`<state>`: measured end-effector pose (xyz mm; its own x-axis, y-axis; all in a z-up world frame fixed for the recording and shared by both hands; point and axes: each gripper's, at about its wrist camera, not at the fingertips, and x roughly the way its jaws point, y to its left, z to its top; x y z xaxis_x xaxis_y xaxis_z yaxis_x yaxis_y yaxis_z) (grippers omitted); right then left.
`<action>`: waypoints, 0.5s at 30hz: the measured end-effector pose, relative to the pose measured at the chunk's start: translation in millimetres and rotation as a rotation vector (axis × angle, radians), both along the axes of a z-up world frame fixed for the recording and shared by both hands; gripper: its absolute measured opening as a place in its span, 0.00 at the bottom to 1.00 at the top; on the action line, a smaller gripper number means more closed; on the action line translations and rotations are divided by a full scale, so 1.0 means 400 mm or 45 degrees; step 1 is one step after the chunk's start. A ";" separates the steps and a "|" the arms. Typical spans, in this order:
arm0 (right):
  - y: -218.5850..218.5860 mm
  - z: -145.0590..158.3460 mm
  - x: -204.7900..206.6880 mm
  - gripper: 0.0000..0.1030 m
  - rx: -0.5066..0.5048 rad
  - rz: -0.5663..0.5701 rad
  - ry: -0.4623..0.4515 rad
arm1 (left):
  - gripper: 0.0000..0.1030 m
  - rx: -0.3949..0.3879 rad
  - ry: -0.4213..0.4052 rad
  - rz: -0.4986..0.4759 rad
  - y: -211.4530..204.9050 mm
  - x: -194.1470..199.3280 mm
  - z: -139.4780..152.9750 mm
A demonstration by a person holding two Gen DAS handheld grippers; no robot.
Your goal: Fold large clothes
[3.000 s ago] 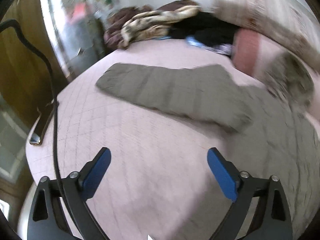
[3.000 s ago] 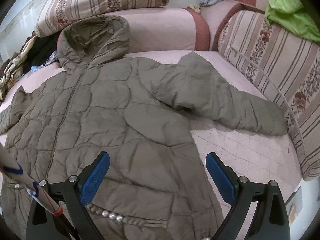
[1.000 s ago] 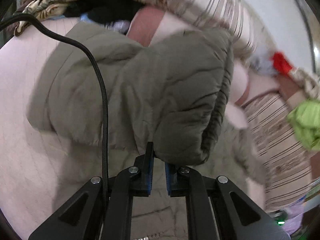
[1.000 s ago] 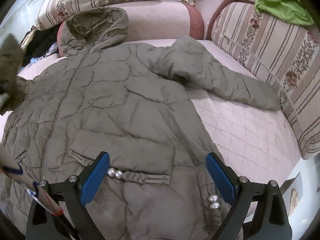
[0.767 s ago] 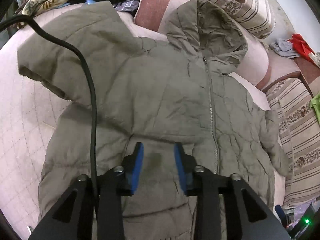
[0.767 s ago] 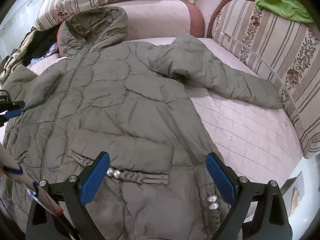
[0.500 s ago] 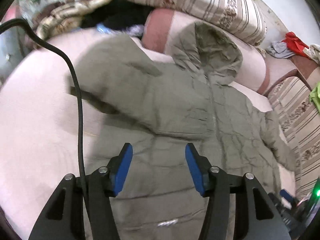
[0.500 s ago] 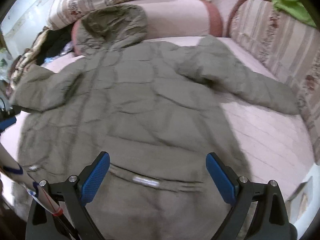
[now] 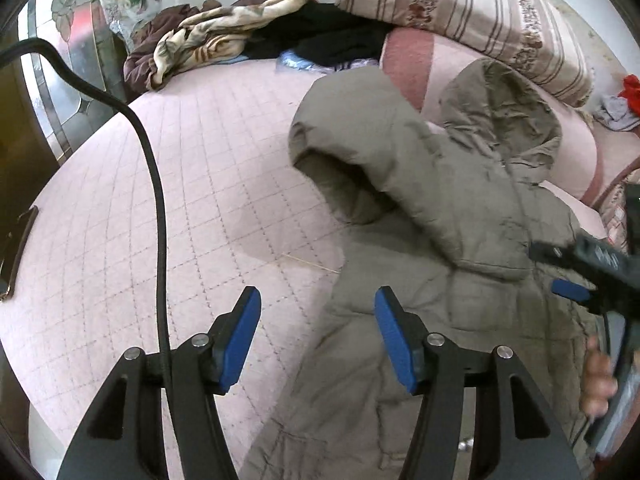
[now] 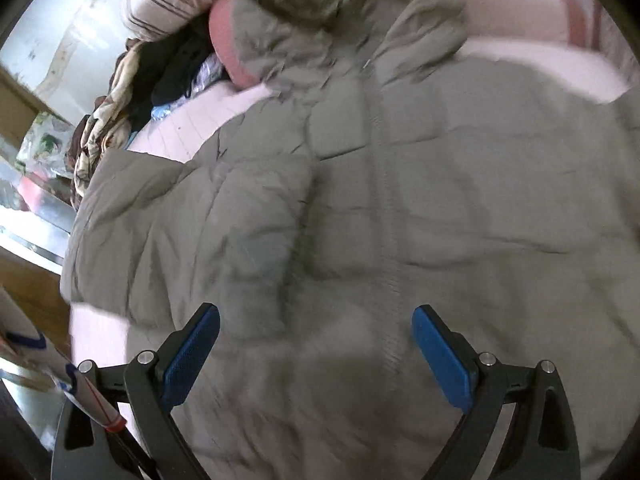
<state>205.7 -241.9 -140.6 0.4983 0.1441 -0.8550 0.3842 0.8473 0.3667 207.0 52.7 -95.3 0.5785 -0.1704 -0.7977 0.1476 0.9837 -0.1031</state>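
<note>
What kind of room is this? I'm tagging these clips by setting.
Most likely a lived-in bedroom or sitting room at home. A green hooded coat lies spread on a wide pink quilted surface, with striped cushions behind it and a heap of loose clothes and blankets.

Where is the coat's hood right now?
In the left wrist view the hood is at the upper right, propped against the pink bolster below the striped cushion, just past the folded-over sleeve.
</note>
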 end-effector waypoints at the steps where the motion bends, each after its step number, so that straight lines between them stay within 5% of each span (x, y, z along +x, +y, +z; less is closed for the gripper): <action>1: 0.000 -0.016 0.023 0.96 0.041 -0.011 0.016 | 0.57 -0.001 0.009 0.003 0.004 0.005 -0.005; 4: 0.016 -0.032 0.064 0.95 0.048 -0.055 0.029 | 0.56 -0.011 0.027 0.013 0.013 0.018 -0.016; 5: 0.020 -0.027 0.067 0.86 0.045 -0.057 0.018 | 0.56 -0.012 0.030 0.016 0.013 0.019 -0.019; 7: 0.029 -0.019 0.077 0.44 0.076 -0.001 0.006 | 0.56 -0.007 0.030 0.017 0.008 0.021 -0.023; 9: 0.040 -0.002 0.080 0.25 0.070 0.038 0.017 | 0.57 0.021 0.016 0.018 0.000 0.018 -0.024; 15: 0.026 0.076 0.047 0.16 -0.060 0.079 -0.036 | 0.57 0.095 -0.033 -0.001 -0.020 0.001 -0.019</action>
